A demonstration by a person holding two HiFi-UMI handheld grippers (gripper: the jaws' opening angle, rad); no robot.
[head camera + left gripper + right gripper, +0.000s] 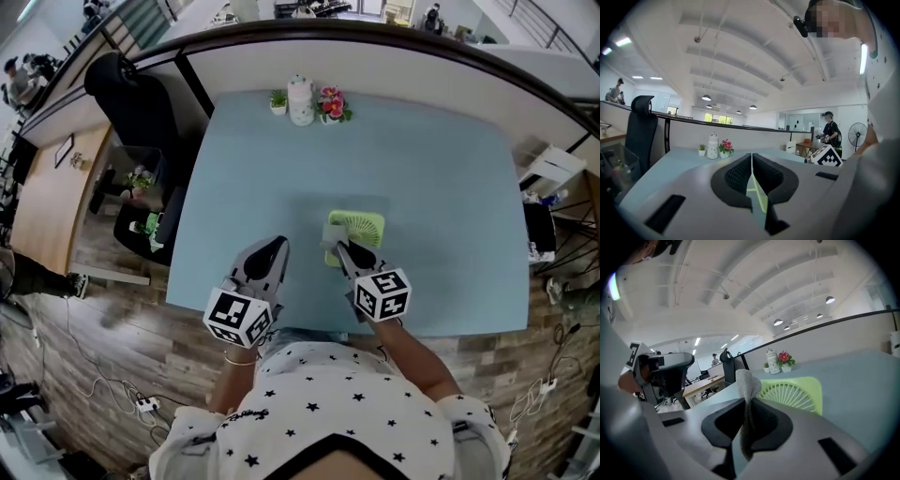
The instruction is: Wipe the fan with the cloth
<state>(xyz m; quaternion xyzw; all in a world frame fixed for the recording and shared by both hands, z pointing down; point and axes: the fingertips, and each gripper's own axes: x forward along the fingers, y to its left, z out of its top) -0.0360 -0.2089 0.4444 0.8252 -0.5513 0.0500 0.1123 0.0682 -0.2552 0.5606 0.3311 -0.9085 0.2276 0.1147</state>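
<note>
A small lime-green fan [357, 229] lies flat on the light blue table [422, 178], grille up; the fan [792, 392] fills the middle of the right gripper view. A grey cloth [335, 232] rests at the fan's left edge, and my right gripper [340, 248] is shut on it. The cloth [748, 394] stands up between the jaws in the right gripper view. My left gripper [277, 247] is to the left of the fan, over bare table, shut with nothing in it; its jaws meet in the left gripper view [751, 177].
A white jar [300, 100], a small green plant [277, 101] and a pot of pink flowers [331, 105] stand at the table's far edge. A black office chair [141, 112] is off the left side. The near table edge runs just below the grippers.
</note>
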